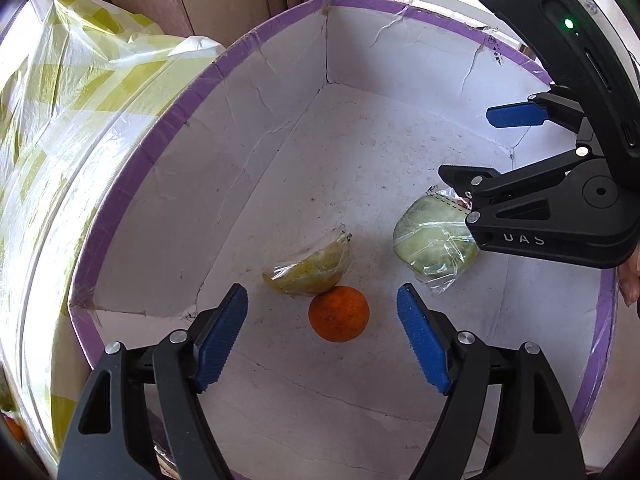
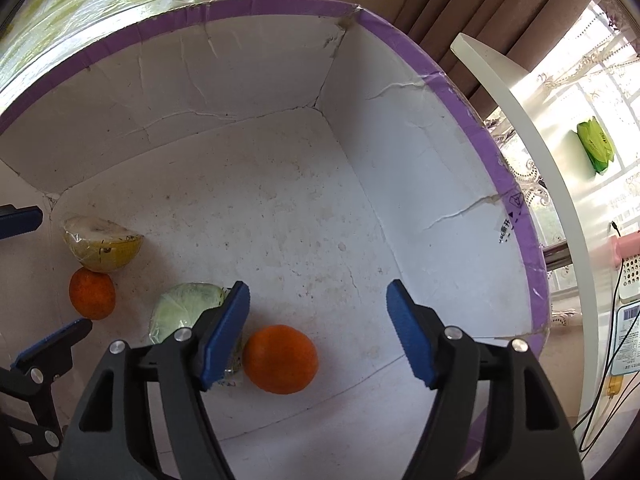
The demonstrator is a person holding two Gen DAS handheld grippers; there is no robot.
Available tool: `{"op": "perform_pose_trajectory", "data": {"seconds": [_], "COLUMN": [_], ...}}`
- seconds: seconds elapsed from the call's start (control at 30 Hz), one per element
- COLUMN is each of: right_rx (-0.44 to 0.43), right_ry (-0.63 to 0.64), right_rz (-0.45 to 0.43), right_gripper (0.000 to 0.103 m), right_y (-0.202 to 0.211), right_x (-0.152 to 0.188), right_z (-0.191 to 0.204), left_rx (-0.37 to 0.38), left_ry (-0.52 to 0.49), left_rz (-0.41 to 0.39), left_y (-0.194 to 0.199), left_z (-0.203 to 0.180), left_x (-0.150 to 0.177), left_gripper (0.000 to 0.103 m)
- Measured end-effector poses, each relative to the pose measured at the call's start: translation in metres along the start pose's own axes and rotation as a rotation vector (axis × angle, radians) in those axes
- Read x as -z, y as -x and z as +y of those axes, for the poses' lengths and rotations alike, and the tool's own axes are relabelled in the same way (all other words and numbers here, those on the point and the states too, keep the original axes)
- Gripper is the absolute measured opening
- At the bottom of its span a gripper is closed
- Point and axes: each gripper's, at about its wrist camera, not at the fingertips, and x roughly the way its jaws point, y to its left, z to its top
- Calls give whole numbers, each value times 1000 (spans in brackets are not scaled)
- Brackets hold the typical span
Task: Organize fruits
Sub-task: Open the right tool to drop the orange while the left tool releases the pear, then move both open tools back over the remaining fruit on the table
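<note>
Hovering both hand-held grippers, left (image 1: 322, 334) and right (image 2: 318, 330), released and empty, inside the box (image 2: 516, 216); I judge the next move: closing on the orange (image 2: 280, 359) near its front wall.

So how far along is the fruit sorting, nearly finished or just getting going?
Partly done, it seems. Four pieces already lie in the white box: a wrapped yellow wedge, a wrapped green melon piece and two oranges. Nothing is in hand: the left gripper and right gripper are both open above them. What remains outside cannot be seen.
</note>
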Motion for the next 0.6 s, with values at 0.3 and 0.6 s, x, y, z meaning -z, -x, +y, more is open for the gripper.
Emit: {"op": "perform_pose_trajectory", "data": {"seconds": [0.3, 0.6], "right_rx": [-66, -137], "right_ry": [-40, -53], "right_rz": [-44, -85], "right_gripper": [87, 88], "right_y": [15, 49], "right_x": [-1, 5], "right_z": [-8, -1], "left_rx": [-70, -110], "left_ry": [62, 245], "left_rz": [-141, -350], "left_y": [34, 86], "left_z": [5, 37], "left_x": [9, 45], "left_gripper": [88, 88]}}
